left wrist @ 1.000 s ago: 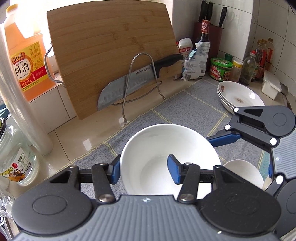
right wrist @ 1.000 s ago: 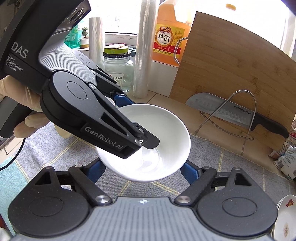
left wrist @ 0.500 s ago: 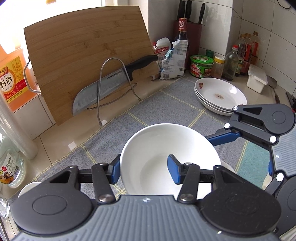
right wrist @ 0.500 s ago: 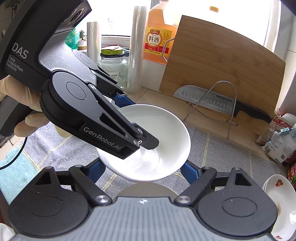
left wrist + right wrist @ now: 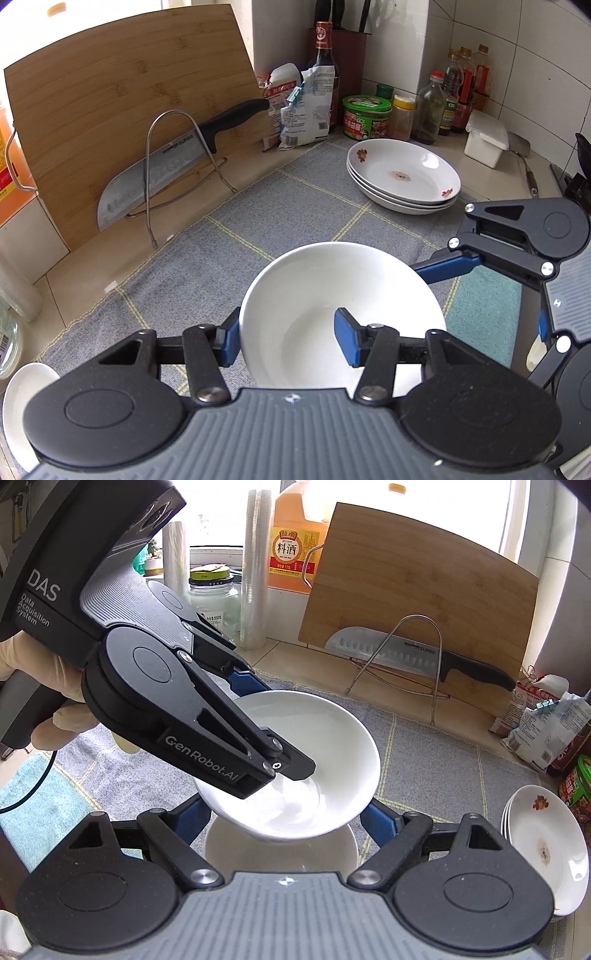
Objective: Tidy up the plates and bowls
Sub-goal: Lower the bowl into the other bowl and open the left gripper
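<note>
My left gripper (image 5: 290,334) is shut on the rim of a plain white bowl (image 5: 332,284), one finger inside and one outside, and holds it above the grey checked mat (image 5: 266,206). In the right wrist view the same bowl (image 5: 332,746) hangs over a second white bowl (image 5: 280,853) that lies between the wide-open fingers of my right gripper (image 5: 284,816). A stack of flowered white plates (image 5: 404,175) stands on the mat at the back right; it also shows in the right wrist view (image 5: 546,849).
A bamboo cutting board (image 5: 122,110) and a cleaver (image 5: 177,162) in a wire rack stand at the back. Bottles, jars and bags (image 5: 369,110) fill the back corner. A small white dish (image 5: 18,406) lies at the left. A teal cloth (image 5: 480,314) lies under the mat.
Both grippers have swung to the right along the counter, the left one carrying the bowl. The plate stack has come closer, and a second bowl now shows under the held one.
</note>
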The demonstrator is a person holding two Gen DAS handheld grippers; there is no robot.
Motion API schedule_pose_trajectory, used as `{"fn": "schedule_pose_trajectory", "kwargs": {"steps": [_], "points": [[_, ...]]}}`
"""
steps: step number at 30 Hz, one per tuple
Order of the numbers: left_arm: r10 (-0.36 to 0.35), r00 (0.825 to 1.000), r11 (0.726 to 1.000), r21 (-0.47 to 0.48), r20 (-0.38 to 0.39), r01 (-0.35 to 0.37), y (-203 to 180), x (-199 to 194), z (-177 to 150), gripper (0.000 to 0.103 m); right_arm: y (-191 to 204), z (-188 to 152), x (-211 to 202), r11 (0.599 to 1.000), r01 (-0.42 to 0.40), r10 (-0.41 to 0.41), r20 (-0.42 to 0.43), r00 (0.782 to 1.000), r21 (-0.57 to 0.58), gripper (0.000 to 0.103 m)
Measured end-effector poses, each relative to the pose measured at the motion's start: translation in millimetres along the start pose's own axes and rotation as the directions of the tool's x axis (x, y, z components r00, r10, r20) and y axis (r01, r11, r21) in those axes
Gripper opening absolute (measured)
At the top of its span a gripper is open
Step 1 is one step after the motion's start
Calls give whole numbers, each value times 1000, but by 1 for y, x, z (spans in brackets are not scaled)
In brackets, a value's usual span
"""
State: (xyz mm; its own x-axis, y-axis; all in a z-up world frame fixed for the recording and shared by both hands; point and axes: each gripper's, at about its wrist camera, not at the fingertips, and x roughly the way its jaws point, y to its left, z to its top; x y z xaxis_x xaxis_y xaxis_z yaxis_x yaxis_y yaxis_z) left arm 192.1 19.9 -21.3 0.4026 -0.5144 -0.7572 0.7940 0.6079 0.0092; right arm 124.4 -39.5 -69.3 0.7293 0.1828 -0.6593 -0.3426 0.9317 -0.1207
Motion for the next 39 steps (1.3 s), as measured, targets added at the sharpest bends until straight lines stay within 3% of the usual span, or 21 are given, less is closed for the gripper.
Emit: {"fn": "schedule_pose_trajectory", "kwargs": {"steps": [14,39], "points": [[-48,998,999,19,-39,48,-19,12,-13,51,0,-18,-5,999,-6,8,-46,999,37,90],[-33,998,999,40,-50,35,-26,21,-19,52,1,-27,1,998,-27,31,-60,998,61,91]]}}
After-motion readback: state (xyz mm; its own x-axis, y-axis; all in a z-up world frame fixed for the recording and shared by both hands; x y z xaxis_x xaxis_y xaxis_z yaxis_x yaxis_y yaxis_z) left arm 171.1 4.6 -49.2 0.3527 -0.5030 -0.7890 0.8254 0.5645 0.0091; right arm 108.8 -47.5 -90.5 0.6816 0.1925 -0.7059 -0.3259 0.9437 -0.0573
